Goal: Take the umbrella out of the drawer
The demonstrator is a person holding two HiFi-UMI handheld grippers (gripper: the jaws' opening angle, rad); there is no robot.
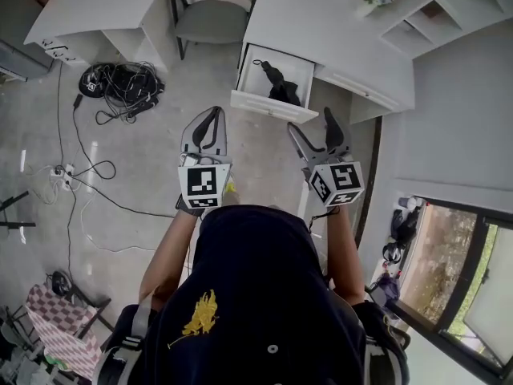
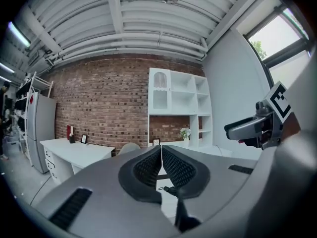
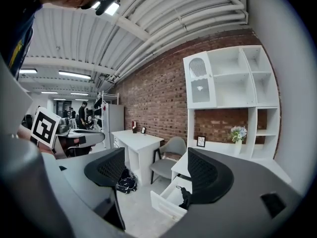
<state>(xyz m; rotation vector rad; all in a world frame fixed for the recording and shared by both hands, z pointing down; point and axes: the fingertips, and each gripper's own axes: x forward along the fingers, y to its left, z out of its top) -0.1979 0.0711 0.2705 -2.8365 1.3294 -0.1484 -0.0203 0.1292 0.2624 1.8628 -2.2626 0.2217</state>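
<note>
Approach step: the drawer (image 1: pixel 271 106) is open with the black umbrella (image 1: pixel 280 86) lying inside it, and both grippers hang well short of the drawer, holding nothing. Left gripper (image 2: pixel 161 151) has its jaws closed on nothing; right gripper (image 3: pixel 157 155) has its jaws wide apart and looks toward the drawer. The next move probably calls for taking the right gripper into the drawer, straddling the umbrella and closing, while staying clear of the drawer's front wall.
</note>
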